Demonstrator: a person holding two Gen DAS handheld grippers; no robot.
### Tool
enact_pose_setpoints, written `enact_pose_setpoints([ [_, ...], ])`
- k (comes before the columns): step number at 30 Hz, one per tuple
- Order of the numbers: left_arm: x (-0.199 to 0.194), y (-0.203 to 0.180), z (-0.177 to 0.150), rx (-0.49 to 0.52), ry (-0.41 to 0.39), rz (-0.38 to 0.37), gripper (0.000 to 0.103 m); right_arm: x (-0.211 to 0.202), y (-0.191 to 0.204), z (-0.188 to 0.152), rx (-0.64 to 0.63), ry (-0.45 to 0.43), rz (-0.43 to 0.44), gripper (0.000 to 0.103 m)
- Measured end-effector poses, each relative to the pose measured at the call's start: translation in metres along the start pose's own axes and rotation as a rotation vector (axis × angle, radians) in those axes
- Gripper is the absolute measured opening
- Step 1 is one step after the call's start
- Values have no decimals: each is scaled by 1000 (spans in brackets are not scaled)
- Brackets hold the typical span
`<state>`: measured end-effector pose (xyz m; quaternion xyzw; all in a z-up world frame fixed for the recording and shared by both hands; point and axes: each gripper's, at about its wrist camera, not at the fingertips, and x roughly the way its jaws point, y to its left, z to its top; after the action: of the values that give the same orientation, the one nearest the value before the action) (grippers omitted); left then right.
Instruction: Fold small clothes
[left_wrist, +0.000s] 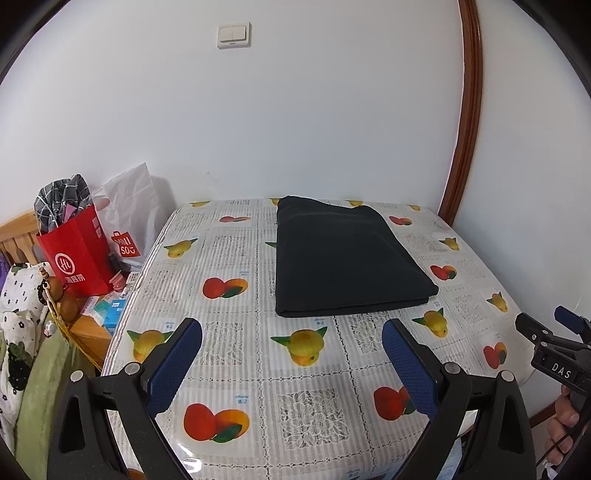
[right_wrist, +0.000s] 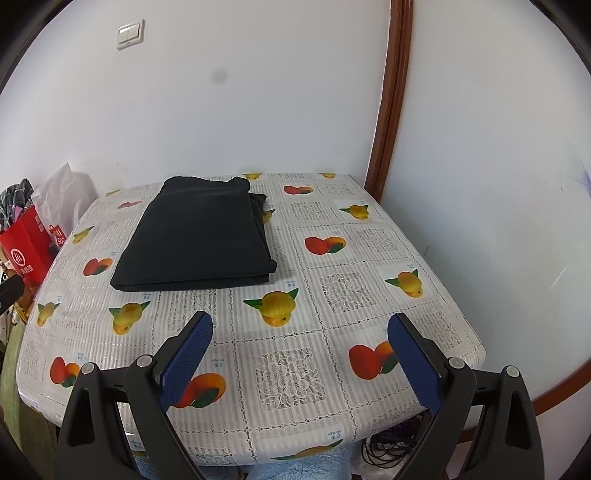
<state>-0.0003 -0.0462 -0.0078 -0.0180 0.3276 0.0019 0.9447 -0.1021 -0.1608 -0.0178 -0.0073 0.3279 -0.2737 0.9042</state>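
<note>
A dark folded garment (left_wrist: 343, 258) lies flat as a neat rectangle toward the back of the table (left_wrist: 314, 373), which wears a fruit-print plastic cloth. In the right wrist view the same garment (right_wrist: 199, 236) sits at the back left of the table (right_wrist: 332, 295). My left gripper (left_wrist: 291, 336) is open over the table's near part, short of the garment, with nothing between its blue pads. My right gripper (right_wrist: 300, 330) is open too, holding nothing, nearer the front right. The right gripper (left_wrist: 546, 325) also shows at the right edge of the left wrist view, with a hand (left_wrist: 563, 424) on it.
White walls close the table's back and right sides, with a brown wooden trim (left_wrist: 465, 122) in the corner. Left of the table stand a red paper bag (left_wrist: 77, 258) with checked cloth, a white plastic bag (left_wrist: 129, 218) and clutter on a wooden shelf. Cables (right_wrist: 384, 450) lie under the table.
</note>
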Motion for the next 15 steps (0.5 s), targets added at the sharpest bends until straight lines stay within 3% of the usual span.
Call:
enact_pose_setpoints([
  [15, -1, -1, 0, -2, 4, 2, 99, -8, -3, 2, 6, -19, -14, 95],
])
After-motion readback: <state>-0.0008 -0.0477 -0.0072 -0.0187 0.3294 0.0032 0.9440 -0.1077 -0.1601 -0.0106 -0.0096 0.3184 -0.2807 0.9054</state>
